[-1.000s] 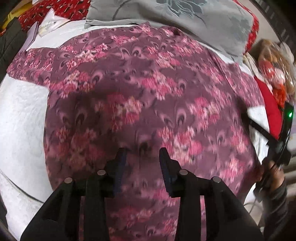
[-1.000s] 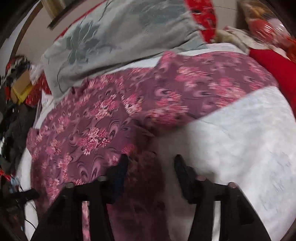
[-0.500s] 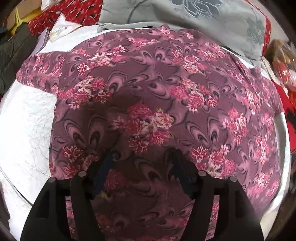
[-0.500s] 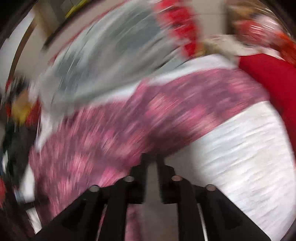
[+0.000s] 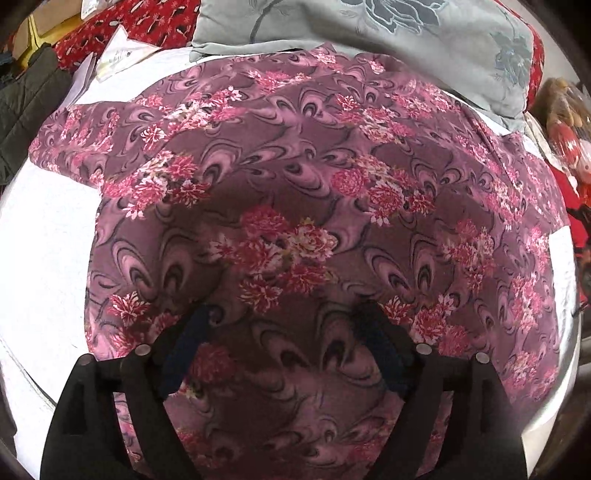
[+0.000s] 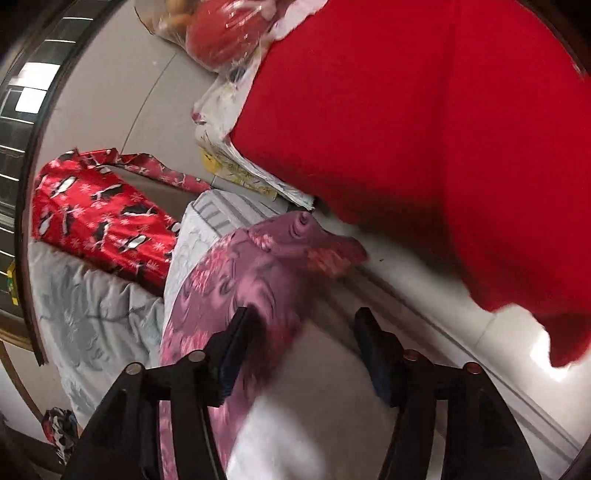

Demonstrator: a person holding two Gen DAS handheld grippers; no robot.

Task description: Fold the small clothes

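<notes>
A purple floral garment lies spread flat on the white bed surface, sleeves out to both sides. My left gripper is open and empty, hovering over the garment's lower middle. In the right wrist view the garment's right sleeve lies at the bed's edge. My right gripper is open and empty, its left finger over the sleeve, its right finger over the white surface.
A grey floral pillow lies beyond the garment. A red cloth fills the right side. A red penguin-print fabric and a plastic bag sit by the wall. Papers and a dark jacket lie far left.
My left gripper opened wider and moved slightly back. My right gripper closed, then opened again, and swung right toward the sleeve end and the red cloth.
</notes>
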